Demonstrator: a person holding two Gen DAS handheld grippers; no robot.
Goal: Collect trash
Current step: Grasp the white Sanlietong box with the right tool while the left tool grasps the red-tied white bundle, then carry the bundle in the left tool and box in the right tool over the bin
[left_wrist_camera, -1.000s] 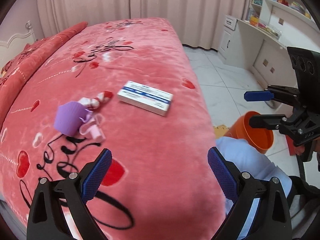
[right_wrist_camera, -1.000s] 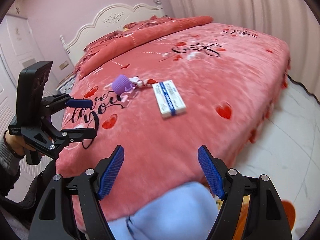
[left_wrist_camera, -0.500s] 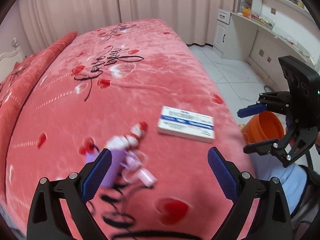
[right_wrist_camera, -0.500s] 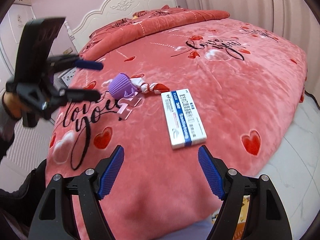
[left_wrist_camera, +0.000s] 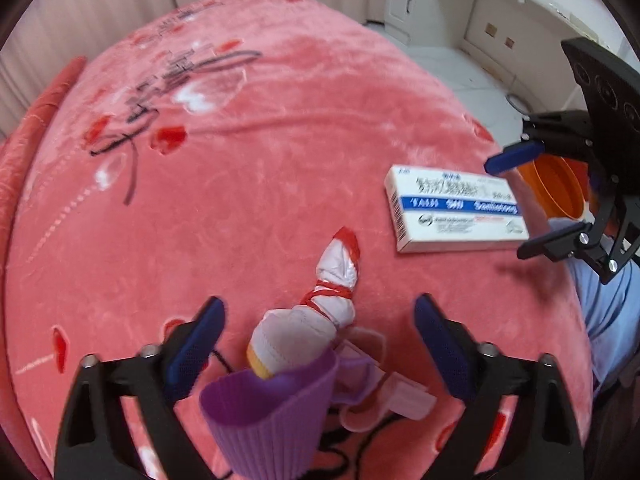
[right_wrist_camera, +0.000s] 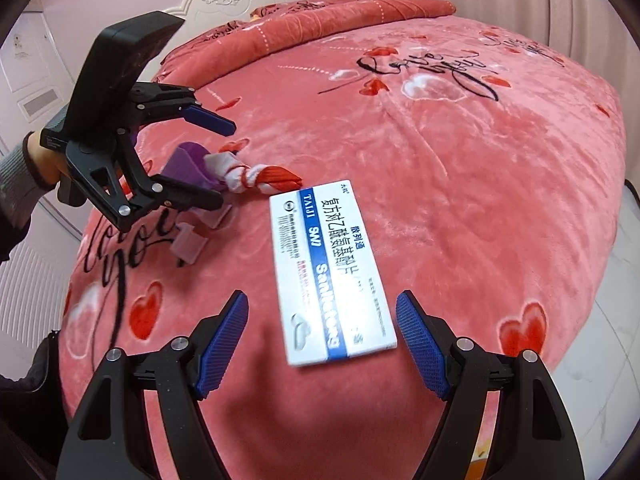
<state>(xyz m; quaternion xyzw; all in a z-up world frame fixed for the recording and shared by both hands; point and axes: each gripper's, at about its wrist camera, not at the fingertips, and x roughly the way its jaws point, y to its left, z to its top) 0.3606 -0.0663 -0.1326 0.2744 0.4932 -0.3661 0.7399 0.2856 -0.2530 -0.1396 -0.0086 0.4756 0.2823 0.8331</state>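
Both grippers above trash on the bed (right_wrist_camera: 460, 168).
Left gripper (left_wrist_camera: 316, 344), jaws just narrowed, straddles purple cup (left_wrist_camera: 272, 416) ungripped; right gripper (right_wrist_camera: 322, 340) gapes over medicine box (right_wrist_camera: 328, 268).

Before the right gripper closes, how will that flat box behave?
The box looks like thin card, so probably light and crushable under a hard squeeze. It lies flat on the plush blanket, so it may sink or slide rather than roll. The right gripper straddles its near end.
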